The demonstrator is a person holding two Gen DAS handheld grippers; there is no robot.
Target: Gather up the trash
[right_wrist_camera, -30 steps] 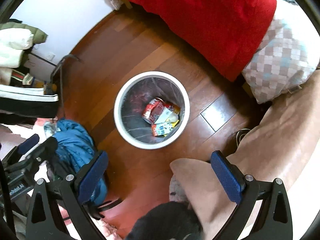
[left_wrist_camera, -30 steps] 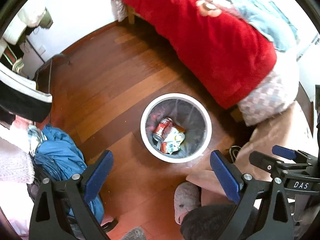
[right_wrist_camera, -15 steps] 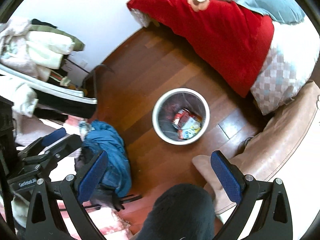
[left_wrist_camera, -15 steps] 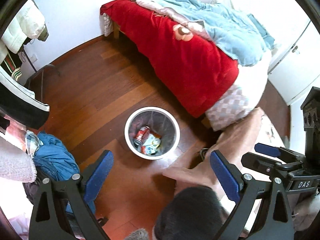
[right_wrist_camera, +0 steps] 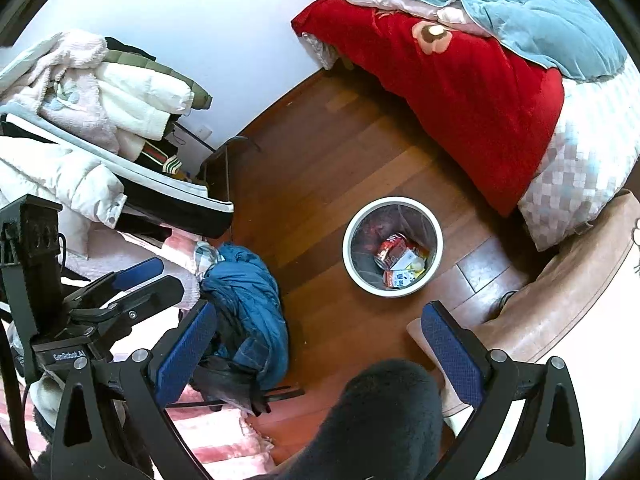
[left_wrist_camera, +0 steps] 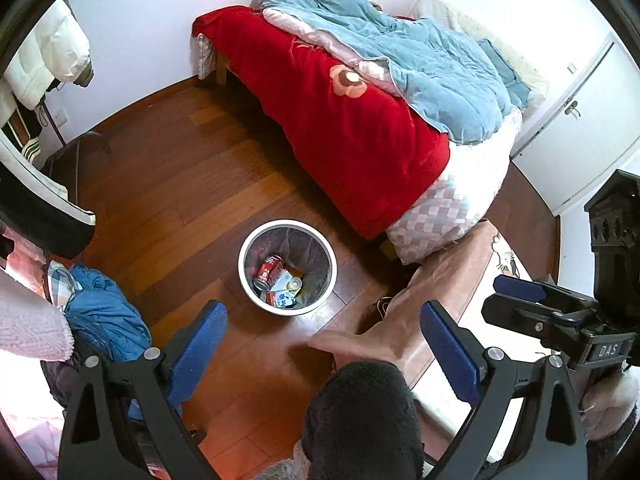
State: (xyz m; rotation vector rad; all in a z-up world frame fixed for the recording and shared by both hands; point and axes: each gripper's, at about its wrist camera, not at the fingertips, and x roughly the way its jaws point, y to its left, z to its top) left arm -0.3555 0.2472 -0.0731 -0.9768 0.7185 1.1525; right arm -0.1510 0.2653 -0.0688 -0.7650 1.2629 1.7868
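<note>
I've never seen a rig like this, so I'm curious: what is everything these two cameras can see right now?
bin: one, white, on the floor near the bed.
can: one, red, inside the bin.
cartons: count unclear, red and white, inside the bin.
bed: one, red blanket under a blue quilt, against the wall.
floor: wooden, brown.
blue garment: one, on the floor by the clothes pile.
clothes pile: several, white and pink, by the wall.
left gripper: one, black with blue pads, open, empty.
right gripper: one, same colours, open, empty.
</note>
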